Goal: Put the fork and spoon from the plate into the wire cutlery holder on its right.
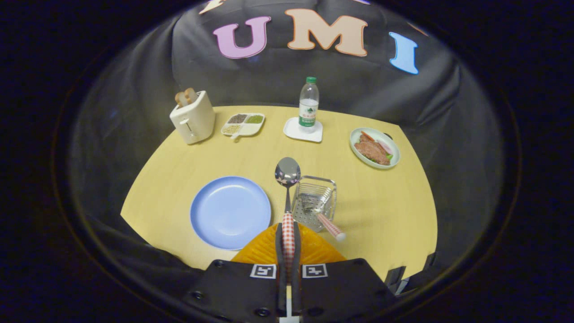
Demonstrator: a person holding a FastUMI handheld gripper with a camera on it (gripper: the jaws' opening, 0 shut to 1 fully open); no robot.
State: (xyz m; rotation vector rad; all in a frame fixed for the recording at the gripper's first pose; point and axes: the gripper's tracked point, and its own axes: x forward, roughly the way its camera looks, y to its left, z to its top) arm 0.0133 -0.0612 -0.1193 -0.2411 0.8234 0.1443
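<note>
Spoon (287, 193) is held upright in the tool (288, 242), its red-and-white checked handle pinched between the two black fingers (279, 251), which are pressed together on it. The shiny bowl of the spoon is raised beyond the fingertips and is seen between the blue plate (230, 211) and the wire cutlery holder (315, 202). The plate lies on the yellow worktop (385, 206) to the left of the fingers. The holder stands just right of the spoon, and the fork (323, 214) is already lodged in it, tines down inside the basket and checked handle leaning out over the near rim. Farther back on the worktop are seen a cream toaster (193, 117) with bread in its slots, a divided dish of grains (242, 124), a water bottle (308, 104) standing on a white coaster (303, 130), and a plate of meat and vegetables (374, 147).
</note>
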